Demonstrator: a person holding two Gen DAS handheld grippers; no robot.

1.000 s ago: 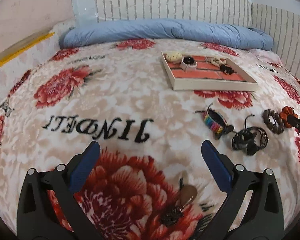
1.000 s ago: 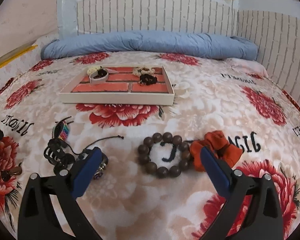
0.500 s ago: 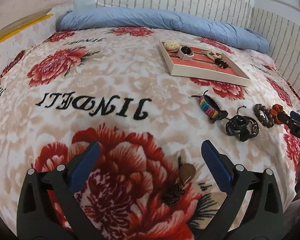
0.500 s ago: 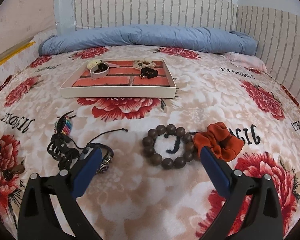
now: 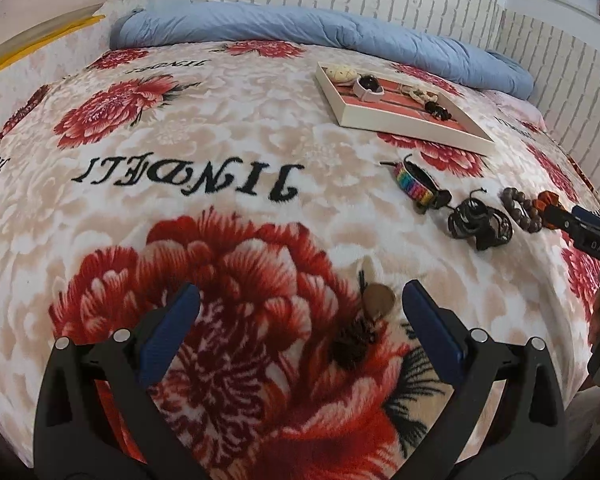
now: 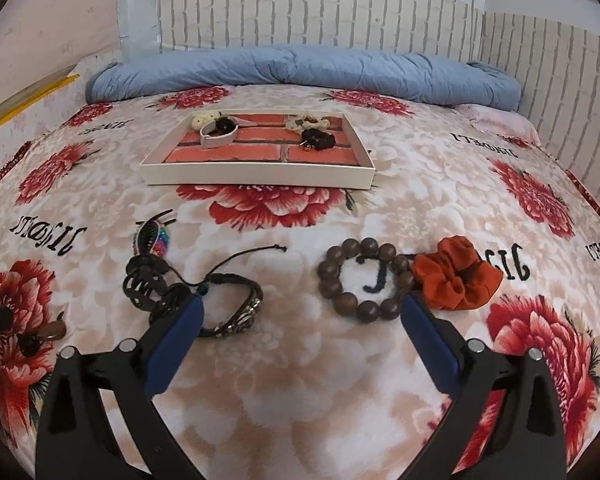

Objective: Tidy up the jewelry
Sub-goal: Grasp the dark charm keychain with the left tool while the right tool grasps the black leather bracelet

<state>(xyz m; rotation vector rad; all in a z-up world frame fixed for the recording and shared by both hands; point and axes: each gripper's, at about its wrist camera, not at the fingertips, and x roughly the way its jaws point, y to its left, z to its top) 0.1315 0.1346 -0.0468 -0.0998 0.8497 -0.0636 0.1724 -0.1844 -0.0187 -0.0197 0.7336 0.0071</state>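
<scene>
A white tray (image 6: 260, 178) with a red brick-pattern floor lies mid-bed and holds several pieces. Loose on the blanket in the right wrist view lie a brown bead bracelet (image 6: 366, 278), an orange scrunchie (image 6: 456, 276), a black cord bracelet (image 6: 236, 304), a black hair claw (image 6: 148, 280) and a rainbow woven bracelet (image 6: 158, 238). My right gripper (image 6: 300, 340) hovers open just short of the beads. My left gripper (image 5: 300, 320) is open over a red flower, with a brown pendant on a cord (image 5: 374, 304) between its fingers, untouched. The tray (image 5: 412, 124) lies far ahead of it.
A rolled blue quilt (image 6: 300, 70) lies along the head of the bed under a white brick-pattern wall. The floral blanket (image 5: 180, 184) covers the whole bed. The right gripper's tip (image 5: 588, 230) shows at the right edge of the left wrist view.
Both grippers have drawn back and risen. The loose jewelry sits farther ahead in the right wrist view, and the pendant now lies between the left fingers. Nothing was grasped.
</scene>
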